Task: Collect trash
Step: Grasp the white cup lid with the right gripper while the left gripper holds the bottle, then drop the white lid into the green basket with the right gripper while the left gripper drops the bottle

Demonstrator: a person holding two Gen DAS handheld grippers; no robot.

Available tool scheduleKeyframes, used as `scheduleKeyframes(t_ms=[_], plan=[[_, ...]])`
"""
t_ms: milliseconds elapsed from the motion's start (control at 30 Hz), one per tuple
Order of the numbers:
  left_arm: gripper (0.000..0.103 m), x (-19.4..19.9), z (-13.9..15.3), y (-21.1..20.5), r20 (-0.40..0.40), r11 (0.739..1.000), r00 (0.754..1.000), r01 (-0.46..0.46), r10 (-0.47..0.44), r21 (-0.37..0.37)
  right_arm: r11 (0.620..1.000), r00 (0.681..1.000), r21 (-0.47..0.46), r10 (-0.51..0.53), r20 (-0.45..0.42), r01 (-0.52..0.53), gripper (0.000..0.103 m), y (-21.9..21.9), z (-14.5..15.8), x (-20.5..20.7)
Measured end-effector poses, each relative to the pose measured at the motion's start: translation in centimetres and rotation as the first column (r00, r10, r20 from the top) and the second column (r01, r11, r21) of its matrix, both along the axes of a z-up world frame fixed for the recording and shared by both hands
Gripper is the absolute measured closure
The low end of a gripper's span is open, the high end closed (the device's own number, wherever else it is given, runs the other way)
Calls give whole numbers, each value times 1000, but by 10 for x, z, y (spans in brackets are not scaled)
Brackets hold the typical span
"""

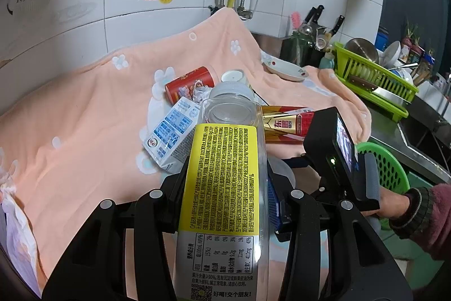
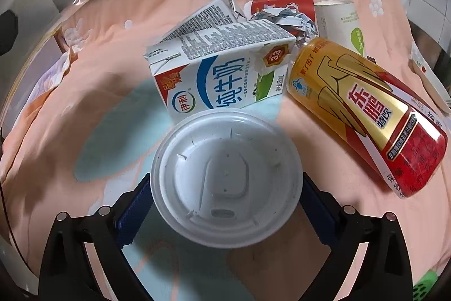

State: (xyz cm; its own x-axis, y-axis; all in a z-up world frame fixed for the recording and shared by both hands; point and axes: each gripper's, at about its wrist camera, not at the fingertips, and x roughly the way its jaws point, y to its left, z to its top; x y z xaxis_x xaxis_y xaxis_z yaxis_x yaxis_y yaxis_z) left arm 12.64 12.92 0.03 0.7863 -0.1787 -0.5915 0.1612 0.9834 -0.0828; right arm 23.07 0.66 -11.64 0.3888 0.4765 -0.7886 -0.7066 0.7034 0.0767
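Left gripper (image 1: 225,182) fingers pinching a clear plastic bottle with yellow label (image 1: 222,179), raised above the peach flowered cloth (image 1: 84,131) covering the bench. Right gripper (image 2: 225,188) fingers clamped on a white lidded paper cup (image 2: 225,182), near the cloth's front edge. Just behind: blue-and-white milk carton (image 2: 220,75), gold-and-red can (image 2: 366,114). Risks: smooth bottle sliding out; squeezed cup buckling, lid popping; carton knocked while lifting.
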Motion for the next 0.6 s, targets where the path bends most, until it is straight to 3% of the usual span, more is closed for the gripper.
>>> scheduleKeyframes(t_ms=[133,600], plan=[[58,0,-1,-1,0,1000,1000,3,-3,1,1000,1000,7,-5,2,5,13,1,1,0],[58,-5,4,-12,14,1000,1000,22,-22,-10,997,999,64,-47,25,45,14,-25,16,-24]])
